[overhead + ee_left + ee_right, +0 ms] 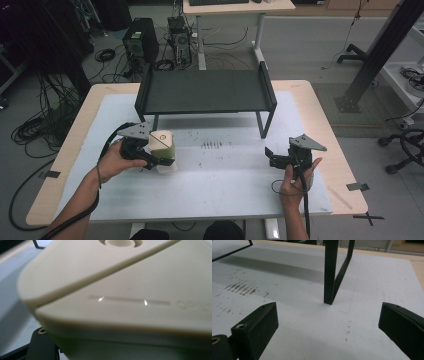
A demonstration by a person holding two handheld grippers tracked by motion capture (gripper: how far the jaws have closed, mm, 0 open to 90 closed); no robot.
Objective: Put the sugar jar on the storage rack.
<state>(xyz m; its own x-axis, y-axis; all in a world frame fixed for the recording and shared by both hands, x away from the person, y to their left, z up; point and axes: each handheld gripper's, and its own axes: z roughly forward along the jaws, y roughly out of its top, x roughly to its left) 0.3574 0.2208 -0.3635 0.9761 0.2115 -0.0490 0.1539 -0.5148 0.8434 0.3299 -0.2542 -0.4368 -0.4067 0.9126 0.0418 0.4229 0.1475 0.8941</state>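
Lab table under a white mat [225,195], black metal shelf rack [205,90] at rear: in front of its left leg, left gripper [159,161] pinches a cream-lidded pale-green plastic container [162,144], ready for shelving; right gripper [272,157], spread empty, waits before its right leg.

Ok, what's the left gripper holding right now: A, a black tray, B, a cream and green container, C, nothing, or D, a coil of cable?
B: in the high view the left gripper is closed on a cream and green container, whose cream top looms close in the left gripper view.
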